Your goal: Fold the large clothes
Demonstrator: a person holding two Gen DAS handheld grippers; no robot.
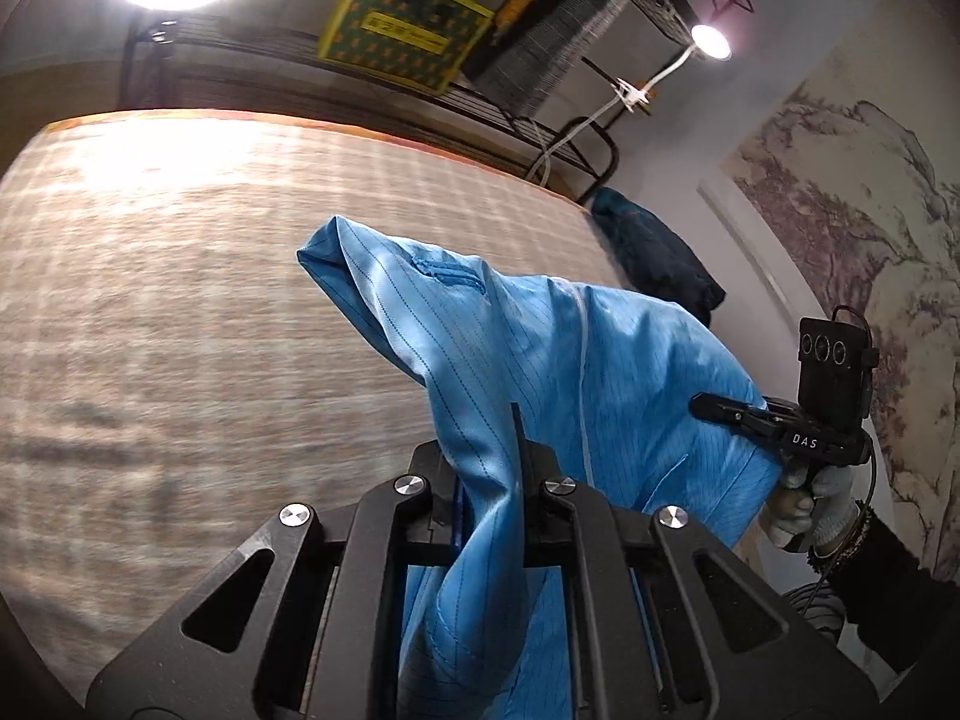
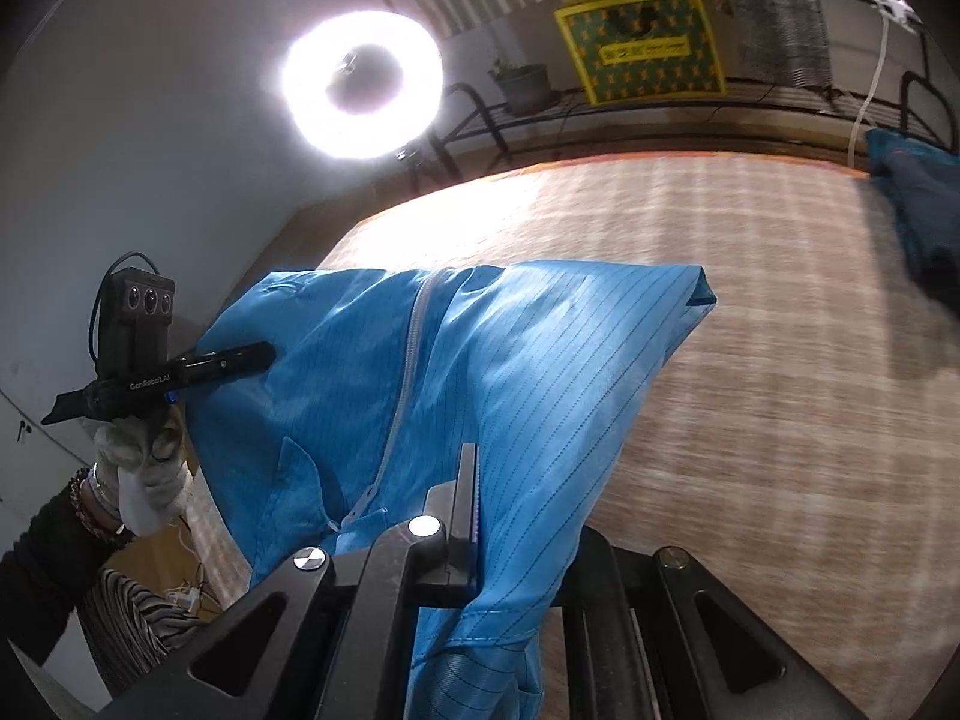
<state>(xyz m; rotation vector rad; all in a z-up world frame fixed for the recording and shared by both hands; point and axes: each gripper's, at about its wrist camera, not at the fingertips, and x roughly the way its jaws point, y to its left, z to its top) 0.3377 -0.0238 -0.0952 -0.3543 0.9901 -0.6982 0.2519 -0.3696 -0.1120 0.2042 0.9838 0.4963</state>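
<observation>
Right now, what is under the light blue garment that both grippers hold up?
Under the light blue garment lies a checked beige bed cover, bare where visible. The hanging cloth hides the part directly below it. A dark blue garment lies apart, at the edge.

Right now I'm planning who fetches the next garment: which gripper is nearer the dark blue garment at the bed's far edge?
Right, as I judge it. The right gripper has the dark blue garment just off to its right. The left gripper sees it farther off, beyond the light blue jacket both hold.
</observation>
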